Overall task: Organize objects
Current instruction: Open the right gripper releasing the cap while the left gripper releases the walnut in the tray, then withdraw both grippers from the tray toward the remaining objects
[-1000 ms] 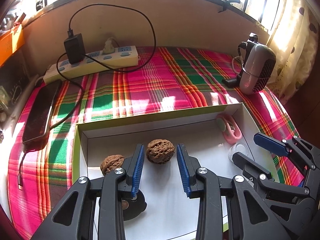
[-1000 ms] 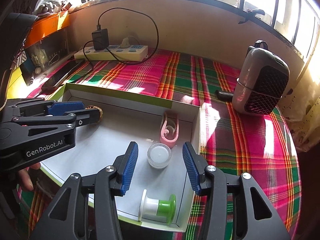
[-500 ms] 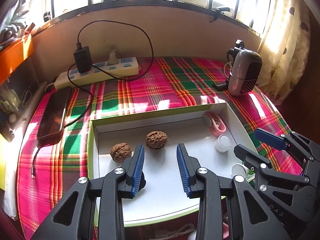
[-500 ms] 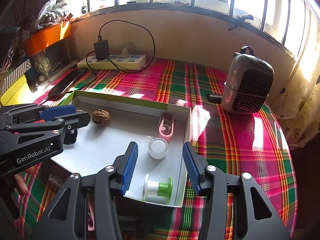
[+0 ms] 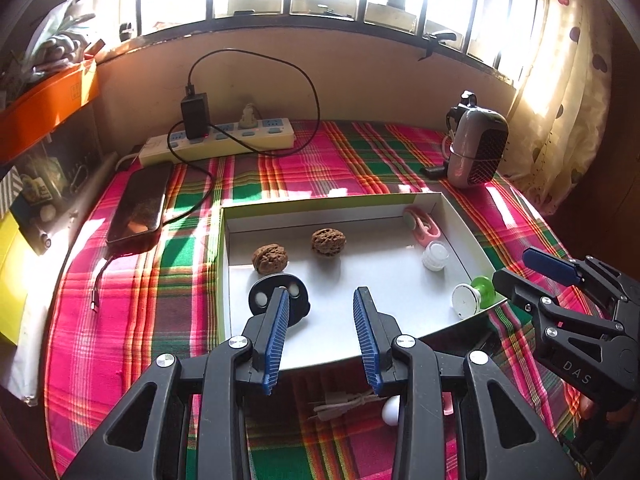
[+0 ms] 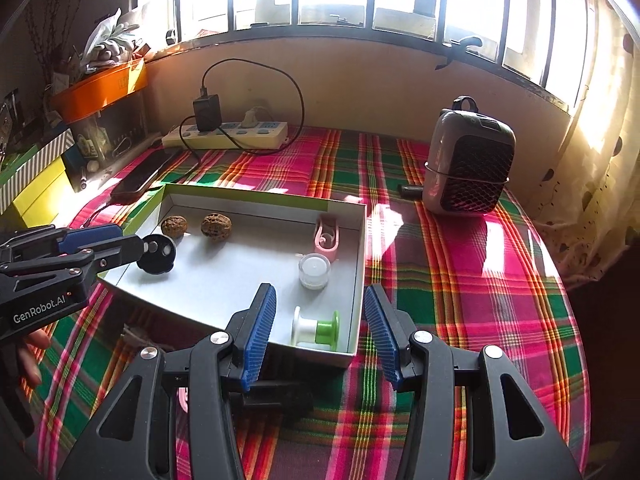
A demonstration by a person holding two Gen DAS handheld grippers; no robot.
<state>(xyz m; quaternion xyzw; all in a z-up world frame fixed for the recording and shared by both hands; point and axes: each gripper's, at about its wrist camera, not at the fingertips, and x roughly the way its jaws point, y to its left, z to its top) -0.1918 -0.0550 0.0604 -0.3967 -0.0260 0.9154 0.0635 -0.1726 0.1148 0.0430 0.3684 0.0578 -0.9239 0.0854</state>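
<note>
A shallow white box with a green rim (image 5: pixel 320 202) lies on the plaid cloth. Inside it are two walnuts (image 5: pixel 270 258) (image 5: pixel 328 242), a black round piece (image 5: pixel 280 300), a pink clip (image 5: pixel 420 226), a small clear jar (image 5: pixel 435 255) and a white-and-green spool (image 5: pixel 472 296). My left gripper (image 5: pixel 320 292) hovers open over the box's near edge, holding nothing. Above the near right corner my right gripper (image 6: pixel 319 292) also stands open and empty, with the spool (image 6: pixel 316 326) and the jar (image 6: pixel 315 270) below it. Each gripper shows in the other's view, the right (image 5: pixel 514 266) and the left (image 6: pixel 128 238).
A power strip (image 5: pixel 216 142) with a black charger and cable lies at the back wall. A phone (image 5: pixel 140 204) lies left of the box and a small heater (image 5: pixel 476 148) stands at the right. A white ball (image 5: pixel 390 410) and a cable bundle lie before the box.
Both grippers have drawn back and upward from the box, so the objects look smaller and farther off. Their jaws keep the same gap. Nothing in the box has moved.
</note>
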